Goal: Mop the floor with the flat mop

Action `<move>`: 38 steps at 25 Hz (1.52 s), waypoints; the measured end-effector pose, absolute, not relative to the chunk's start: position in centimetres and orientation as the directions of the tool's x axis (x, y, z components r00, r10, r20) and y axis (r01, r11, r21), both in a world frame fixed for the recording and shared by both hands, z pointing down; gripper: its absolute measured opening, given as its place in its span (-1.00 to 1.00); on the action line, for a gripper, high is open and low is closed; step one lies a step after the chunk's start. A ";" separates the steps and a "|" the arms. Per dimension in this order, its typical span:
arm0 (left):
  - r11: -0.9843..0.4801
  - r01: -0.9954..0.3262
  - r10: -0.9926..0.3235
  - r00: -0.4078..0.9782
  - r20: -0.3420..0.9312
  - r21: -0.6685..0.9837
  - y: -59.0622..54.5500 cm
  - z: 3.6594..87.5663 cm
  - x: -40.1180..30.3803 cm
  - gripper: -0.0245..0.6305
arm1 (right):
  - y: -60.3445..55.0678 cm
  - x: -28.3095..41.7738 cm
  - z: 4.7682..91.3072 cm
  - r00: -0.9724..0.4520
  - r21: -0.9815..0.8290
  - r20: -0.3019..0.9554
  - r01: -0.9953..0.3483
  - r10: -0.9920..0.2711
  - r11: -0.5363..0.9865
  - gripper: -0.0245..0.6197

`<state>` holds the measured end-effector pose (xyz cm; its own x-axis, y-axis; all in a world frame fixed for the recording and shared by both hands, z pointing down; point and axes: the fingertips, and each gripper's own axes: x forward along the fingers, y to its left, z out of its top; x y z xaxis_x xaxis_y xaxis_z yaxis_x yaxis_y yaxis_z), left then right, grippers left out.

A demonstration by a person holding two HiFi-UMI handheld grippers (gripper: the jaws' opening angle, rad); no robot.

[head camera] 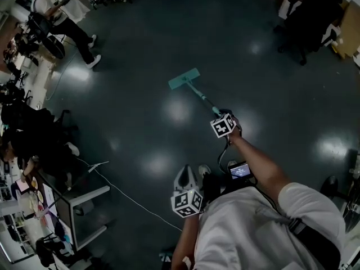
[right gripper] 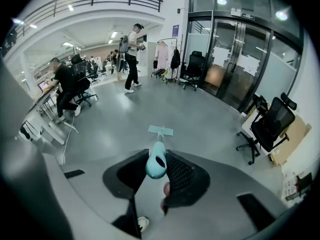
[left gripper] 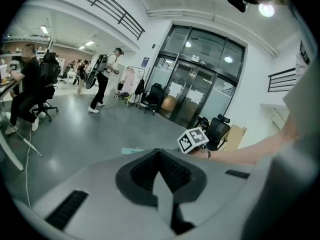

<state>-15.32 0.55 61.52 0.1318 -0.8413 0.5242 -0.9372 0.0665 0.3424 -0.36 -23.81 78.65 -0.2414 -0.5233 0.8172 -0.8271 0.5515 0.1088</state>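
Note:
The flat mop's teal head point(head camera: 184, 79) lies flat on the dark grey floor point(head camera: 169, 32), and its thin handle point(head camera: 201, 97) slants back to my right gripper point(head camera: 220, 116). In the right gripper view the jaws are shut on the teal handle end point(right gripper: 156, 164), with the mop head point(right gripper: 160, 130) on the floor ahead. My left gripper point(head camera: 185, 177) is held low near the person's body, away from the mop. Its jaws are shut with nothing between them point(left gripper: 160, 173); past them show the right gripper's marker cube point(left gripper: 192, 139) and a sliver of mop head point(left gripper: 131, 150).
A person with a backpack point(head camera: 67, 30) walks at the far left. Desks with seated people point(head camera: 25, 151) line the left edge, and a white cable point(head camera: 121, 193) trails over the floor. Office chairs point(right gripper: 267, 126) and cartons stand at the right by glass doors point(right gripper: 235, 59).

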 end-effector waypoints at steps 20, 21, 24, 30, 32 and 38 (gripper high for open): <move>0.024 -0.924 -0.846 0.185 0.500 0.381 -0.1 61.5 -14.7 -0.92 | -3.5 12.1 74.3 -0.155 0.045 0.897 -0.900 -0.414 0.435 -0.58; 0.029 -0.925 -0.845 0.181 0.503 0.380 0.1 61.5 -14.9 -0.92 | -5.5 11.4 75.4 -0.148 0.057 0.892 -0.901 -0.427 0.431 -0.59; 0.050 -0.925 -0.843 0.163 0.513 0.376 0.5 61.4 -15.8 -0.92 | -13.7 8.0 78.3 -0.157 0.072 0.856 -0.907 -0.492 0.414 -0.58; 0.100 -0.929 -0.837 0.116 0.534 0.357 2.4 61.7 -17.9 -0.93 | -26.1 2.5 80.1 -0.130 0.102 0.846 -0.912 -0.516 0.397 -0.59; 0.109 -0.927 -0.835 0.111 0.539 0.359 3.0 62.1 -18.5 -0.92 | -27.1 1.4 79.5 -0.138 0.103 0.842 -0.907 -0.521 0.407 -0.59; 0.063 -0.917 -0.836 0.167 0.523 0.393 2.5 62.9 -17.4 -0.92 | -19.7 4.2 78.0 -0.161 0.099 0.857 -0.881 -0.490 0.463 -0.59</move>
<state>-17.37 2.50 62.88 0.1666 -0.8360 0.5229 -0.9173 0.0631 0.3932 4.17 -19.70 77.98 -0.1614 -0.4902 0.8566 -0.8811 0.4625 0.0986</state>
